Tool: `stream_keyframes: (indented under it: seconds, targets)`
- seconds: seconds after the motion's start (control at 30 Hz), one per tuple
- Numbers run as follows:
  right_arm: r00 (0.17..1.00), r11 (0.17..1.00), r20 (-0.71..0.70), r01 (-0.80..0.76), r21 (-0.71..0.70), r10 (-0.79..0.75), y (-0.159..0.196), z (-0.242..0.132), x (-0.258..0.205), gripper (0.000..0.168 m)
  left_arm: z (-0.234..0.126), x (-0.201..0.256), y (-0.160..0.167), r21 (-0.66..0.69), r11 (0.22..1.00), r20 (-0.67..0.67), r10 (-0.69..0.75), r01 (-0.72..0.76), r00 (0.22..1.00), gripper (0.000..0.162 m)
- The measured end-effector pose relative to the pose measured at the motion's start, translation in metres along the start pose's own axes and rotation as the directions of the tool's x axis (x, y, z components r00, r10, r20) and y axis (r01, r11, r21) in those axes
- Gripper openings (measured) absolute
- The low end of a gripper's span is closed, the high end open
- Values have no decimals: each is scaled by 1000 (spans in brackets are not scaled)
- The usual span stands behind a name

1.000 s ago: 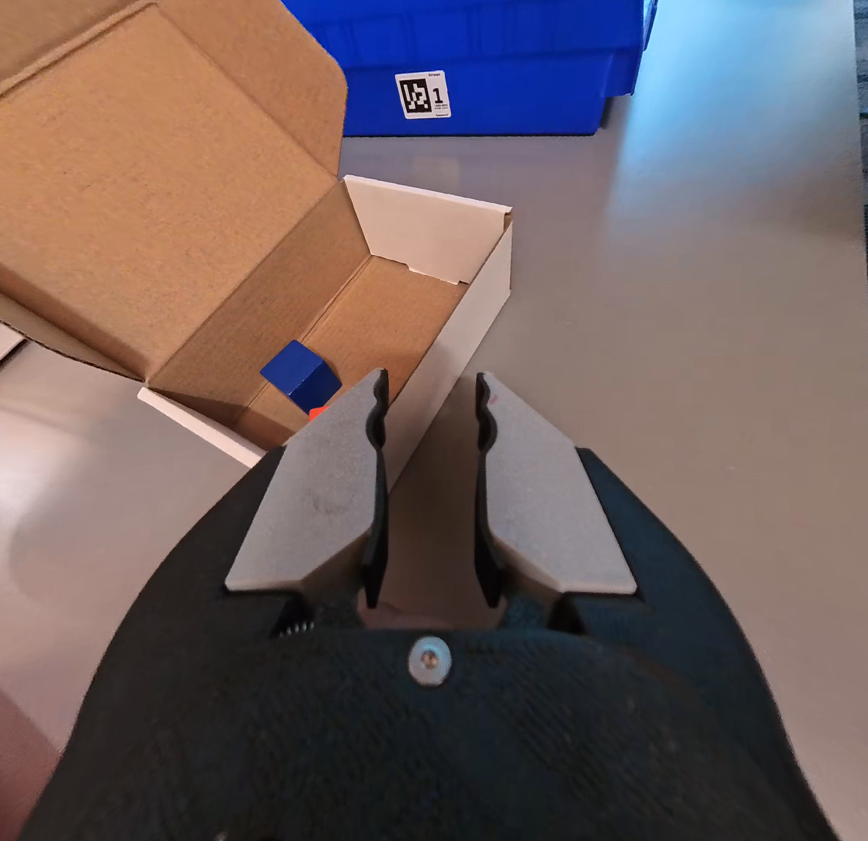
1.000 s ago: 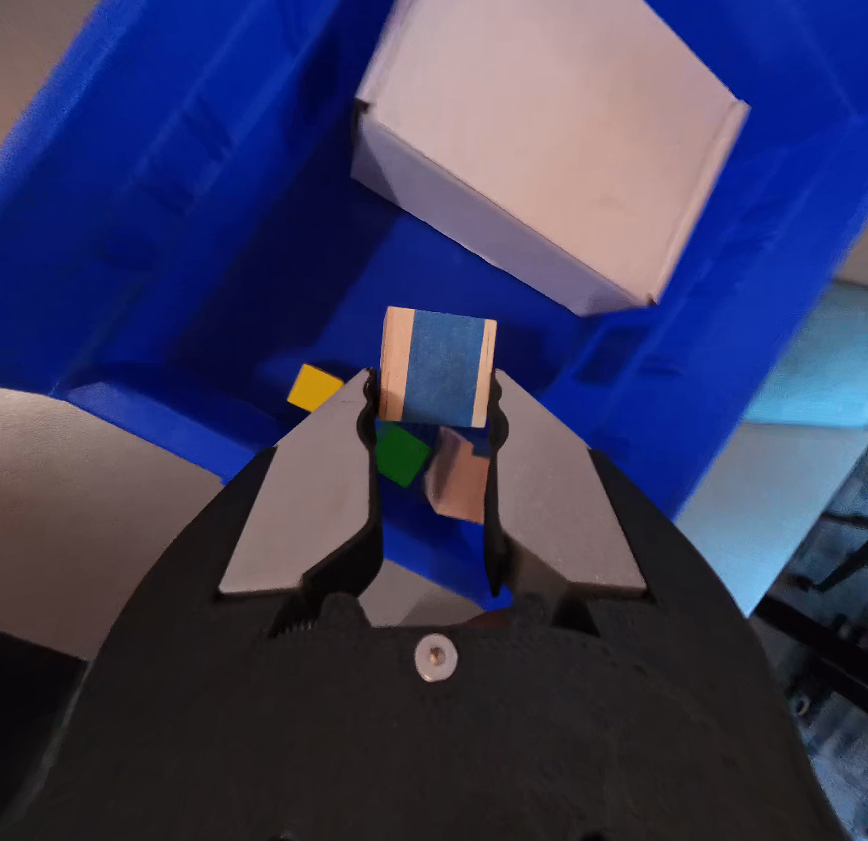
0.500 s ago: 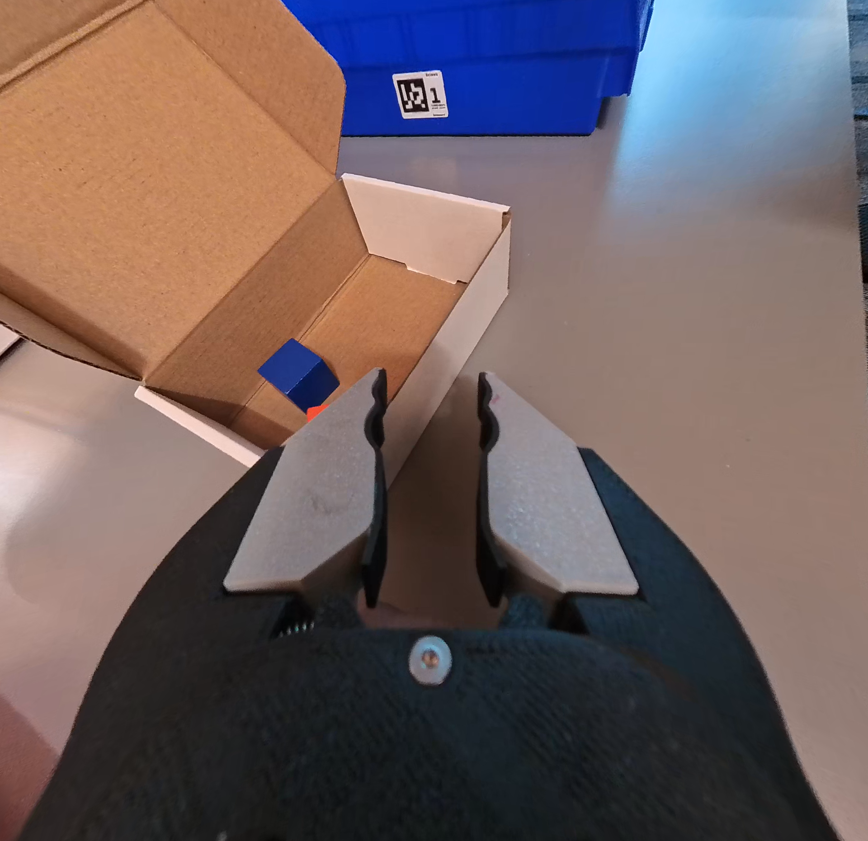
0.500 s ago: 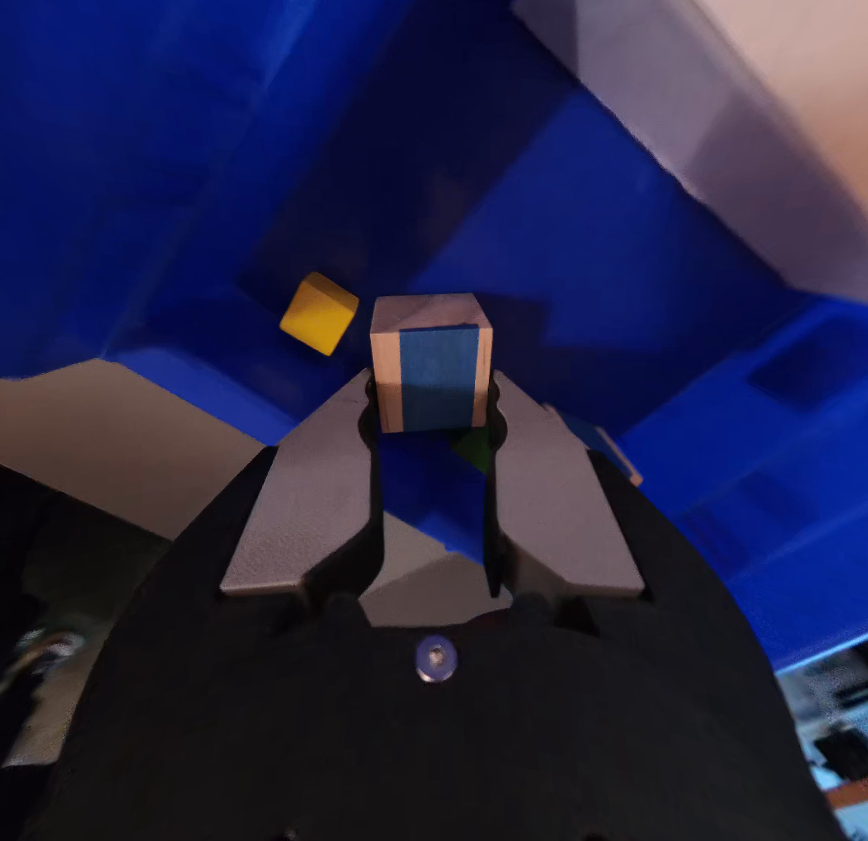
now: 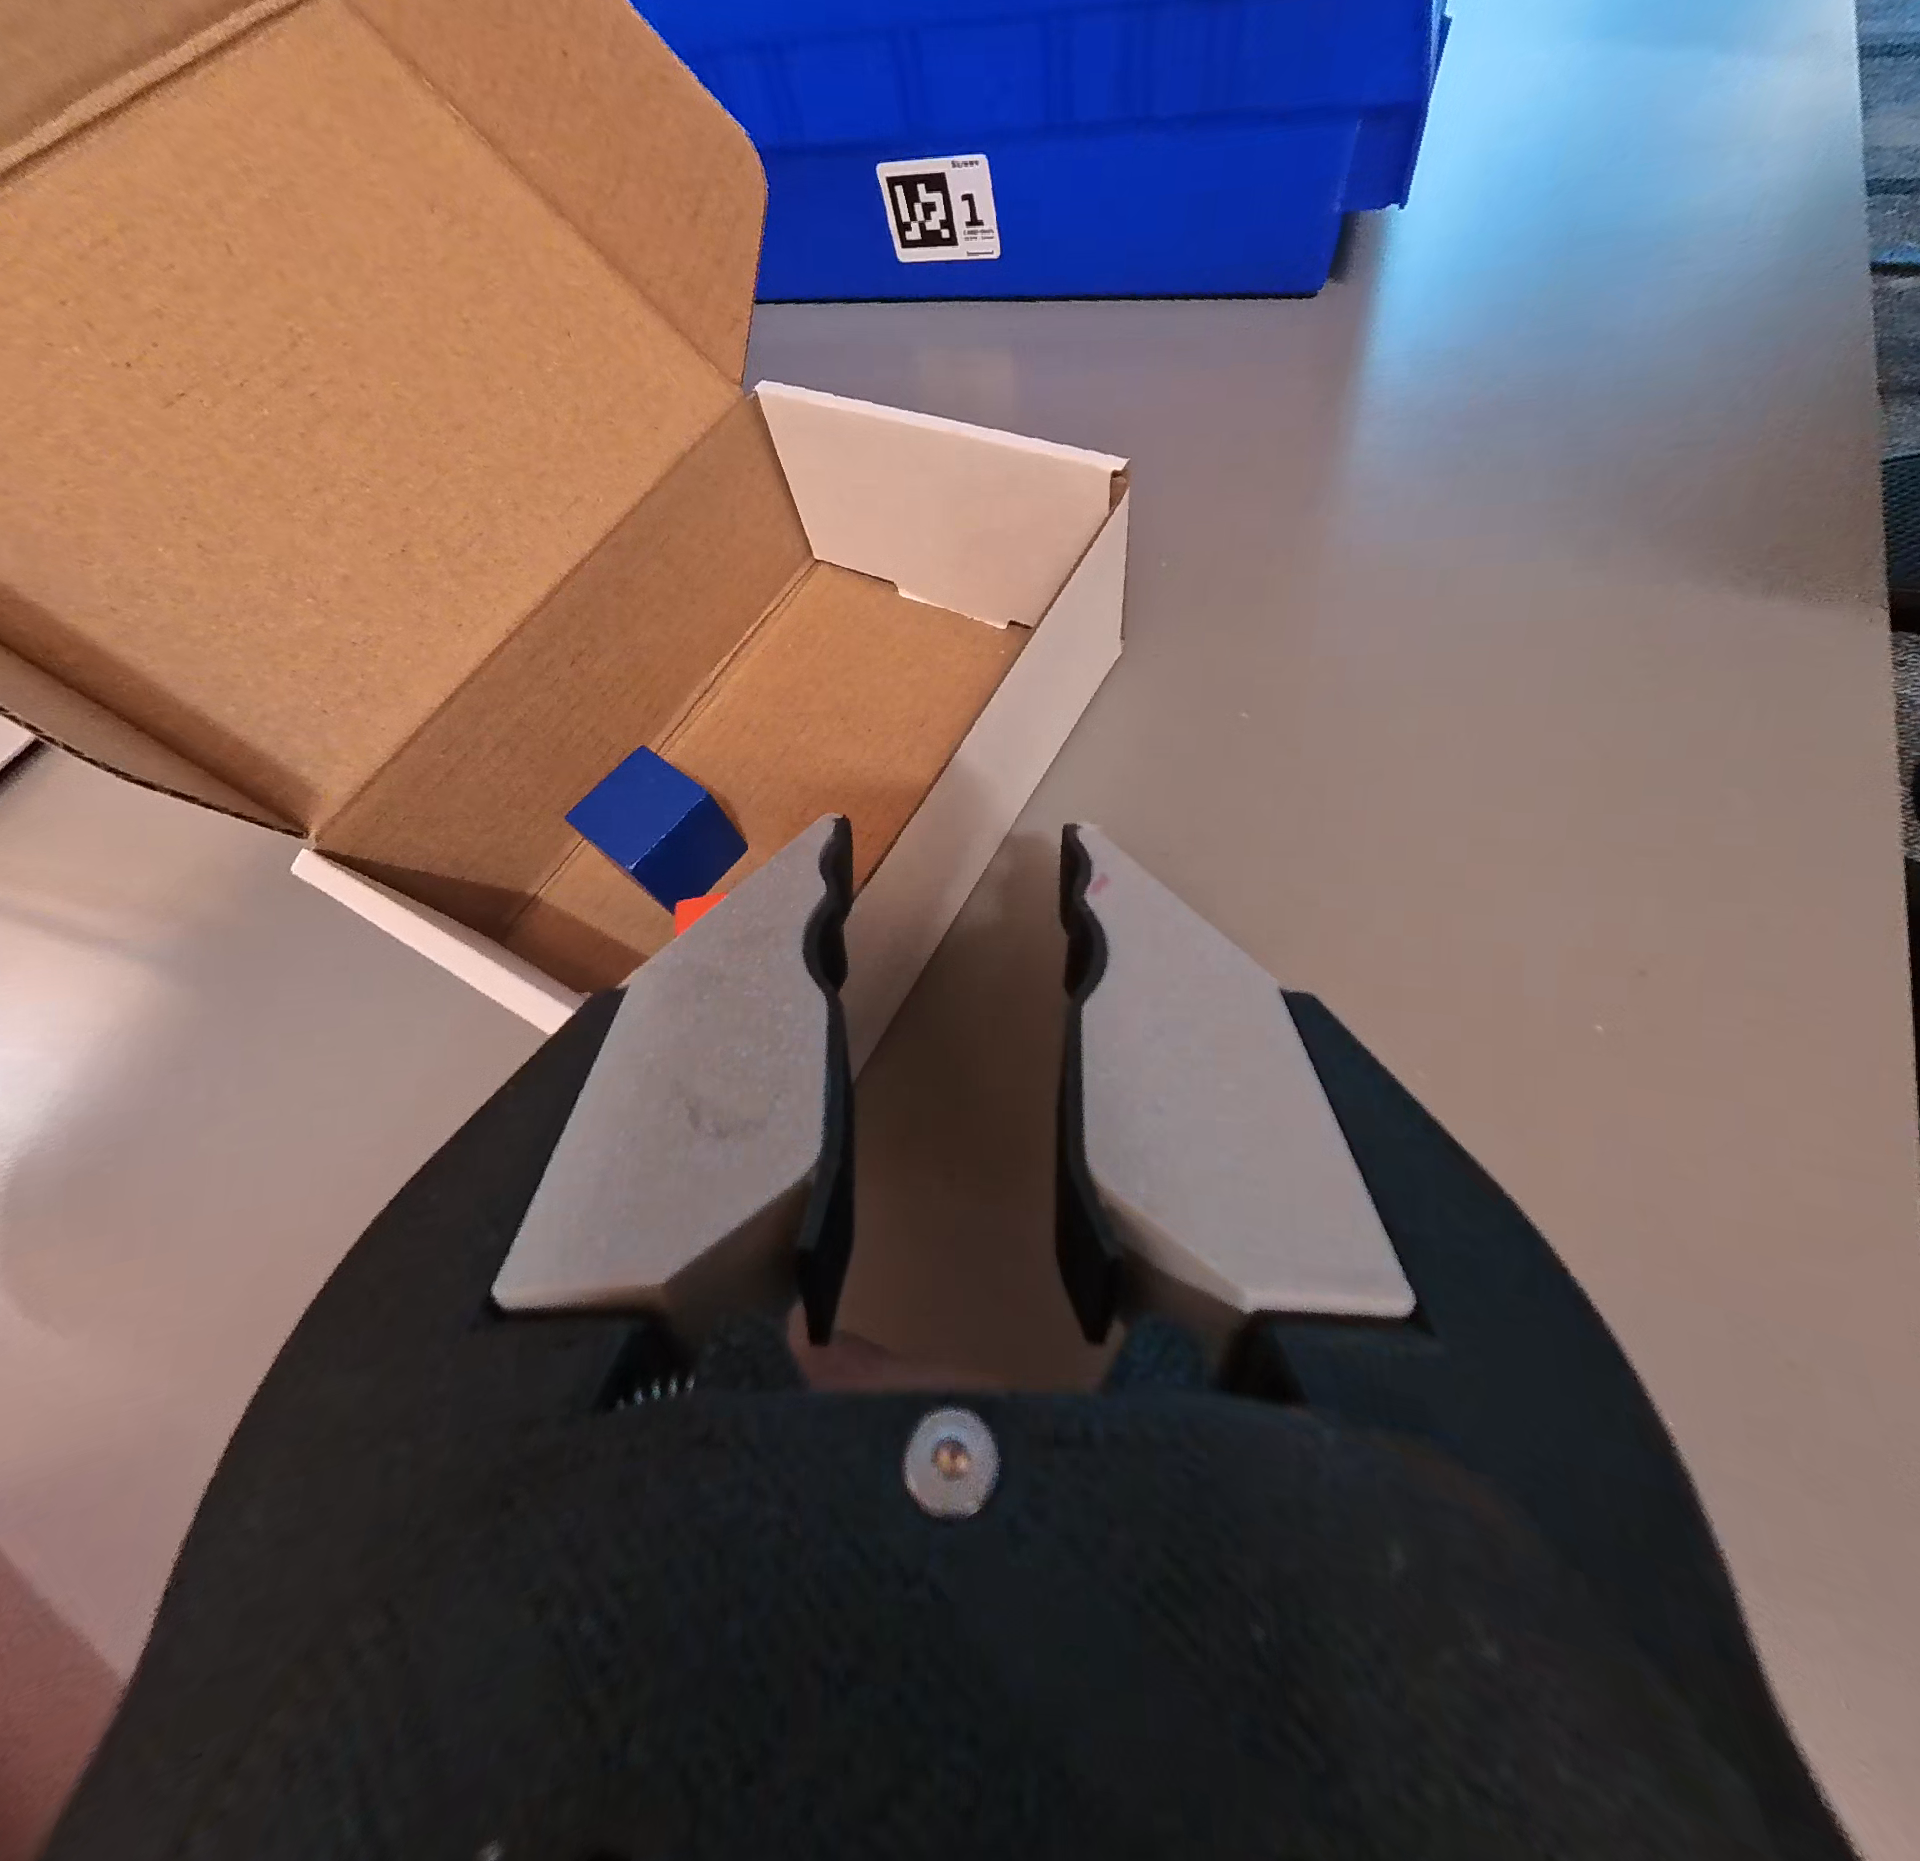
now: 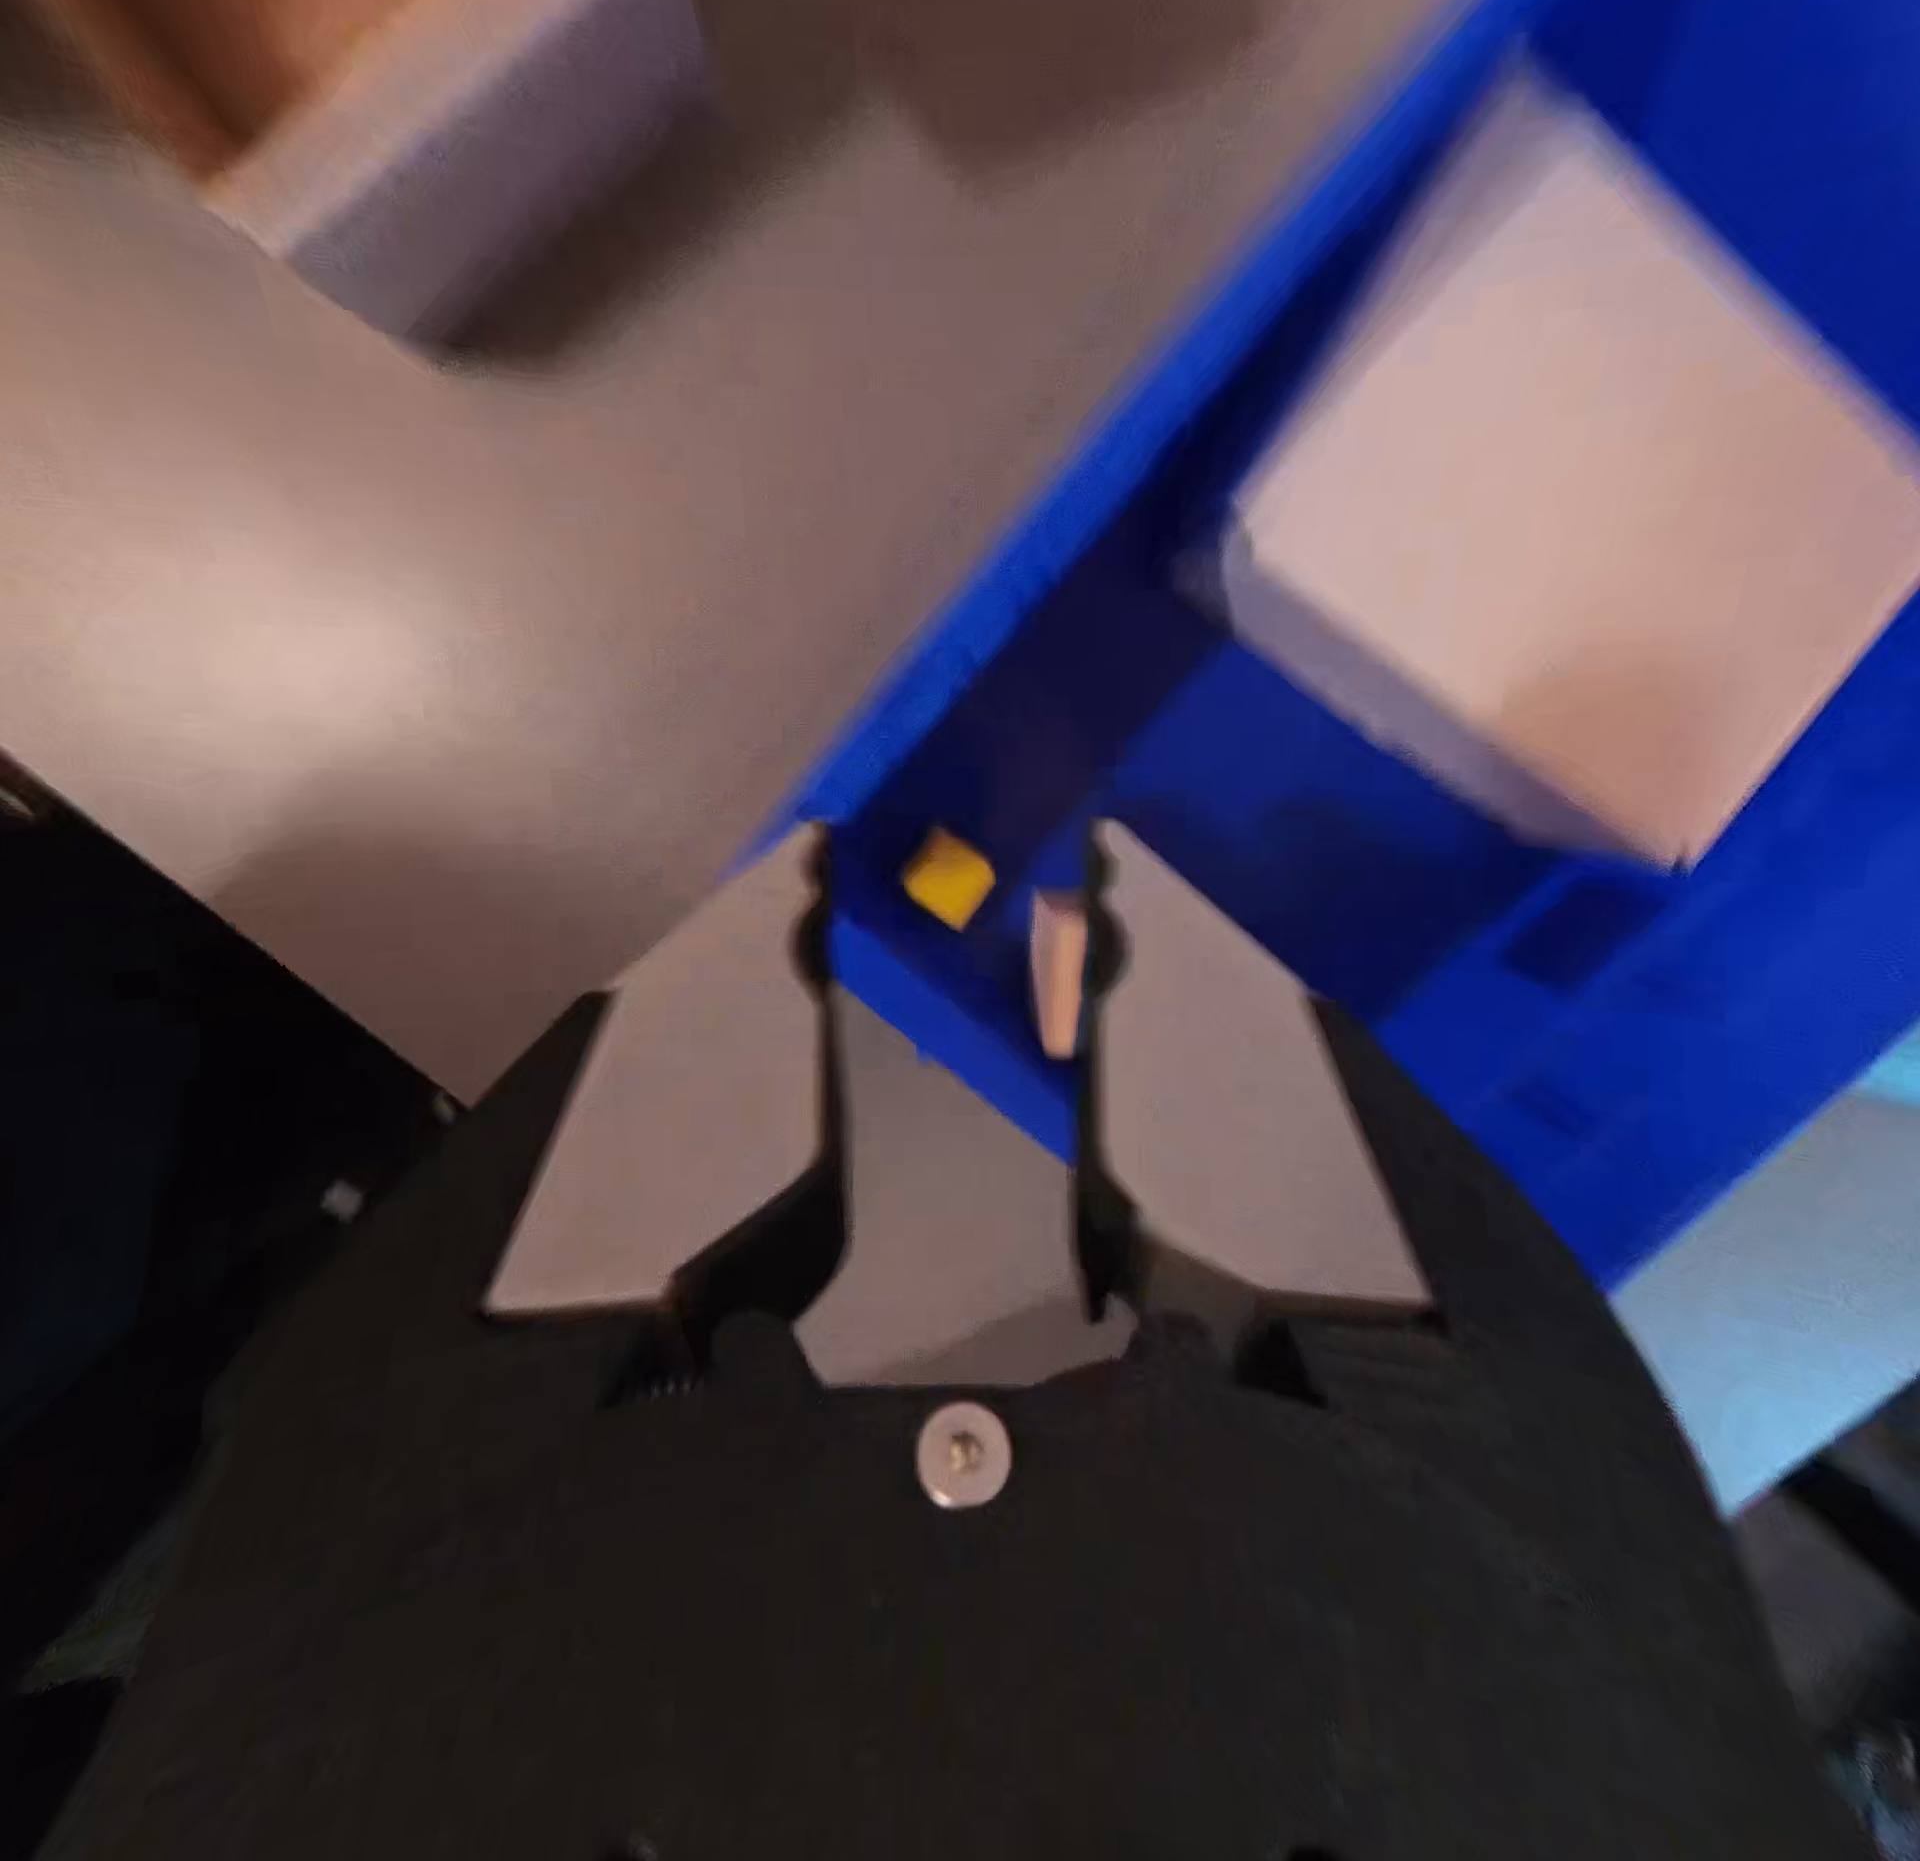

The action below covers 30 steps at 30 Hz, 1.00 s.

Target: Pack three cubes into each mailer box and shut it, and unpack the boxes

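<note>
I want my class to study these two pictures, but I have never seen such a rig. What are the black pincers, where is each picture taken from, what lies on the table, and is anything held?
A person holds one two-finger gripper in each hand, and each carries a camera that looks along its fingers. One picture is from the left gripper, the other, blurred, from the right gripper. Both stand open and hold nothing. On the grey table lies an open mailer box with a blue cube and part of a red cube inside. Behind it stands a blue bin. The right view looks into a bin that holds a yellow cube and a shut white box.
</note>
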State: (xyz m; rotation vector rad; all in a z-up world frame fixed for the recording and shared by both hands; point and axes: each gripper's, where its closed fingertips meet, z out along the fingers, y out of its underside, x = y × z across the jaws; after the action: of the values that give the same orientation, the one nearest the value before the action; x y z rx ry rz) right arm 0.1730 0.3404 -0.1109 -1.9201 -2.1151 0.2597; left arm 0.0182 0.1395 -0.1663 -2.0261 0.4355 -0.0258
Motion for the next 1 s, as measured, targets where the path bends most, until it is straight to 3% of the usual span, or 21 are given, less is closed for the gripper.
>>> stream_keyframes:
  seconds: [0.03,0.07,0.1,0.2,0.3,0.4,0.6,0.73,0.87,1.0]
  targets:
    - [999,994,15,35,105,-37,-25,-8,-16,33,0,0,0,0,1000,1,1,-1,1000,38]
    - [996,975,50,63,213,-75,-52,-14,-38,41,0,0,0,-1,1000,0,2,-2,1000,38]
    - [990,954,97,73,291,-105,-75,-18,-62,38,0,0,0,-1,1000,0,3,-3,1000,38]
    - [992,941,-1,121,317,-127,-114,-16,-85,53,0,0,0,0,1000,-2,5,-5,1000,38]
    - [981,888,35,156,432,-189,-155,-14,-122,38,-1,1,0,2,1000,-9,-3,3,1000,38]
    - [970,895,111,151,420,-216,-183,18,-154,40,-1,2,0,2,1000,-9,4,-4,1000,38]
    - [957,938,-8,287,195,-291,-203,118,-148,53,-1,3,0,0,1000,-11,12,-12,1000,40]
    - [926,916,-37,378,132,-376,-207,146,-146,31,-2,3,1,3,1000,-18,7,-6,1000,39]
    - [919,905,-26,393,161,-394,-208,141,-151,26,-2,3,1,2,1000,-17,8,-8,1000,38]
    - [926,892,-43,372,257,-374,-194,94,-148,26,-2,3,1,3,1000,-16,8,-8,1000,38]
